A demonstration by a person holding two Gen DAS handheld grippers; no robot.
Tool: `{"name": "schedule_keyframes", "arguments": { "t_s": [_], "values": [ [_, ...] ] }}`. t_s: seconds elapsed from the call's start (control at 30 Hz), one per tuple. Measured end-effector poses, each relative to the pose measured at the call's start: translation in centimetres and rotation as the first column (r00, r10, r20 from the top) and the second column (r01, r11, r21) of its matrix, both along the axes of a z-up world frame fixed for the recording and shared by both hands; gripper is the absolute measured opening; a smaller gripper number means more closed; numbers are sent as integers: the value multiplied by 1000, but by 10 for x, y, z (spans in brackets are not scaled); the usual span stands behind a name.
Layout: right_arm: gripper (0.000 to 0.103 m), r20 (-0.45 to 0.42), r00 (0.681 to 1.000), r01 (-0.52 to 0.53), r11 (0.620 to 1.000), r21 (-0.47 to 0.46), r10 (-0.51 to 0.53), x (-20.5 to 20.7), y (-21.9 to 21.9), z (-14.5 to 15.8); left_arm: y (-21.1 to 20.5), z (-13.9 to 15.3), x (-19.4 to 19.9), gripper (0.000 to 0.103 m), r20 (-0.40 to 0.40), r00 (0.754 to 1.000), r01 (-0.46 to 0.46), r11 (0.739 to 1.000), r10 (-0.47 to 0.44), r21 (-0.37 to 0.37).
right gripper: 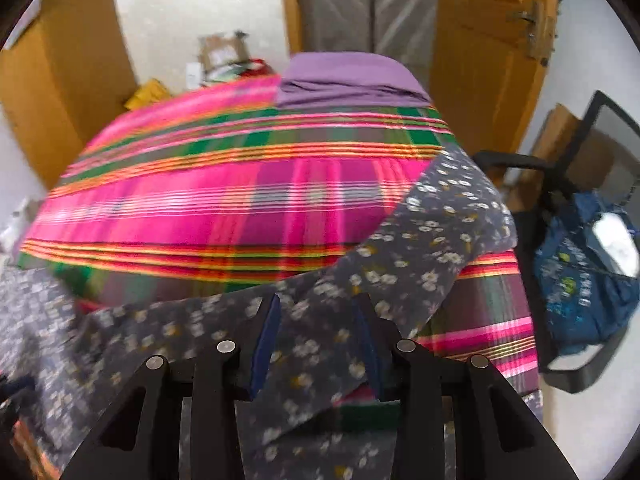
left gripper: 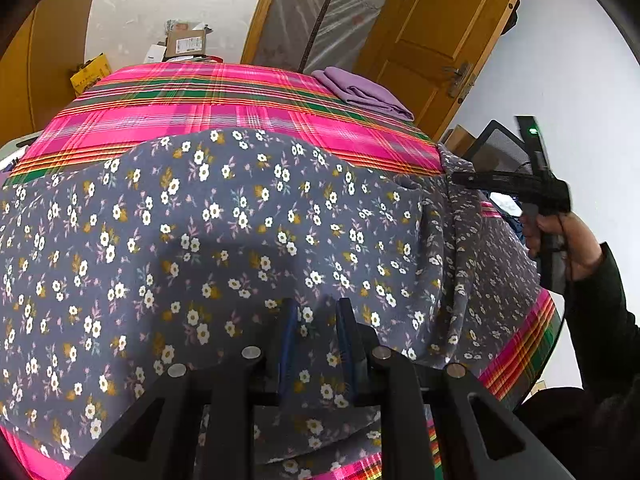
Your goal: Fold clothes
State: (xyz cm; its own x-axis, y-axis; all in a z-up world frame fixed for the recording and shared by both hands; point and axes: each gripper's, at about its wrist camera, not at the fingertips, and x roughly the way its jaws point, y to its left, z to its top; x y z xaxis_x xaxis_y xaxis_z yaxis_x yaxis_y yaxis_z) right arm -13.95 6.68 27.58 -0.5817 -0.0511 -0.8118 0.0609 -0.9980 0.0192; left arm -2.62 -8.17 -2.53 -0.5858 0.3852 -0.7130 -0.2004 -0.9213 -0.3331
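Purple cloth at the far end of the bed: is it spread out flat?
No, the purple cloth lies folded in a small stack on the far corner of the striped bedcover.

Cardboard box [left gripper: 185, 43] at 11 o'clock; wooden door [left gripper: 436, 36] at 1 o'clock; blue bag [right gripper: 586, 268] at 3 o'clock.

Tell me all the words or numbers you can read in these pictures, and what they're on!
None can be read.
Cardboard box: a white label, print too small.
Yellow box: dark marks, too small.
Blue bag: pale printed characters, too blurred.
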Motion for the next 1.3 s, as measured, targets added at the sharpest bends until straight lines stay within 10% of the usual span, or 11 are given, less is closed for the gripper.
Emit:
{"name": "schedule_keyframes", "arguments": {
  "t_s": [0.23,0.4,0.93,1.3],
  "values": [
    [38,30,999,-14,998,66,13,-9,-5,-11,0,-1,-2,20,-2,1000,12,1000,-12,10],
    [6,25,999,-24,1000,16,24,-8,4,-8,-2,-1,-1,20,-7,1000,14,1000,-14,17],
    [4,-134,985,77,968,-238,-111,90,68,41,9,13,14,20,-48,997,57,998,-57,11],
    [8,-13,974,212,929,-302,-227,155,103,-2,65,29,8,32,-81,973,217,976,-216,-4]
  ]
}}
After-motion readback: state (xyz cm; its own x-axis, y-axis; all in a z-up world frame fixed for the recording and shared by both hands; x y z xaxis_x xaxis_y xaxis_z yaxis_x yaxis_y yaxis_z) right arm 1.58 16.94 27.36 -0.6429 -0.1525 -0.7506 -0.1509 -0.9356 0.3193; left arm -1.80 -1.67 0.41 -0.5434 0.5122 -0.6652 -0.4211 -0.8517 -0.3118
